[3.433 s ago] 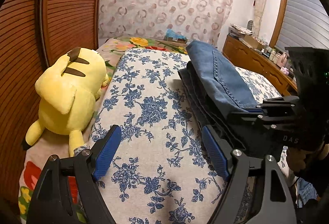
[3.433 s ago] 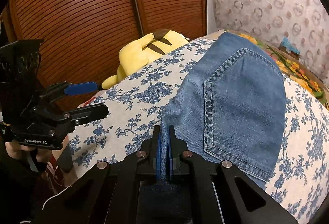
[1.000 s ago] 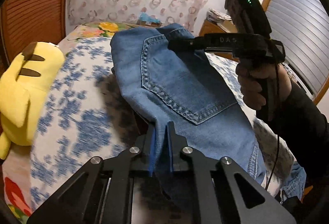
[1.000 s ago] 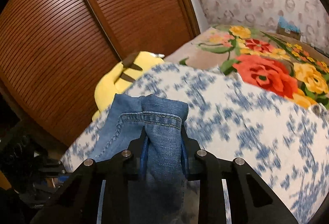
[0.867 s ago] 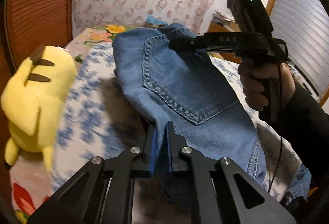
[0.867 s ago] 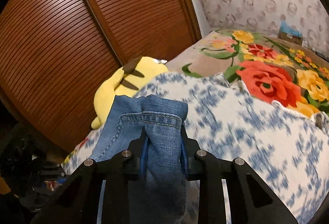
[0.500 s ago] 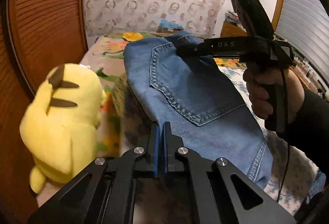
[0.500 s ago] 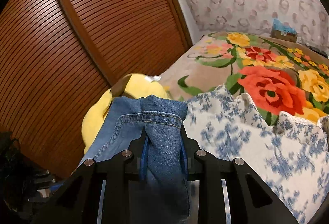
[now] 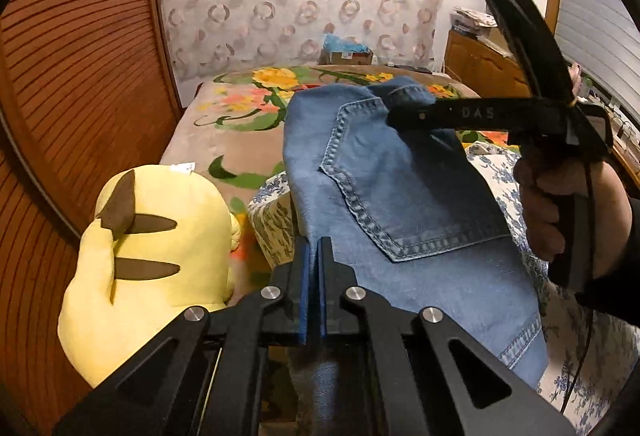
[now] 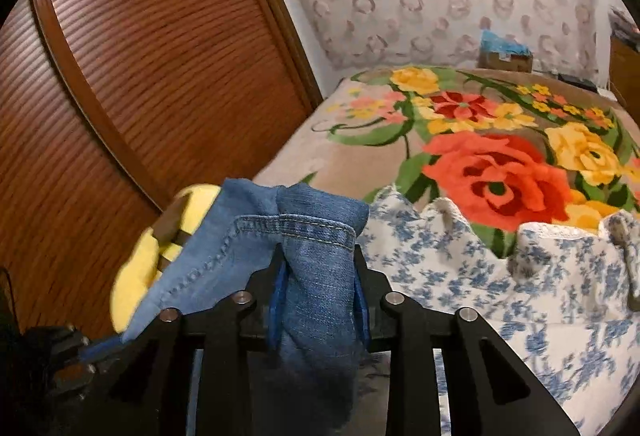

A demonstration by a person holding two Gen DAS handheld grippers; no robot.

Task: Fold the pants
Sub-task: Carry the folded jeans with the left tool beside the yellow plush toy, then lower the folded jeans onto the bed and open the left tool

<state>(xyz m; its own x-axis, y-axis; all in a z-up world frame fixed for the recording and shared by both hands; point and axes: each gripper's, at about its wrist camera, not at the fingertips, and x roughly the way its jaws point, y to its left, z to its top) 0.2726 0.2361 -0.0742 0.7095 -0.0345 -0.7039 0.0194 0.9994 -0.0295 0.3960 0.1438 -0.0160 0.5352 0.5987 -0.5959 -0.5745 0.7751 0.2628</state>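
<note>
The blue jeans (image 9: 400,196), folded with a back pocket facing up, hang lifted between both grippers above the bed. My left gripper (image 9: 313,248) is shut on the near edge of the denim. In the left wrist view, my right gripper (image 9: 400,116) clamps the far corner by the waistband, with a person's hand (image 9: 560,204) around its handle. In the right wrist view, a thick fold of the jeans (image 10: 312,228) fills the gap of the right gripper (image 10: 318,256). Its jaws are opening, and the blue pads still touch the cloth on both sides.
A yellow plush toy (image 9: 148,244) lies at the left edge of the bed, against the slatted wooden door (image 9: 60,76). A blue-flowered sheet (image 10: 520,296) lies under the jeans, with a rose-patterned blanket (image 10: 480,156) beyond it. A wooden dresser (image 9: 480,68) stands at the far right.
Both grippers have carried the jeans toward the plush toy and the rose blanket end of the bed. The right jaws stand slightly wider around the denim fold.
</note>
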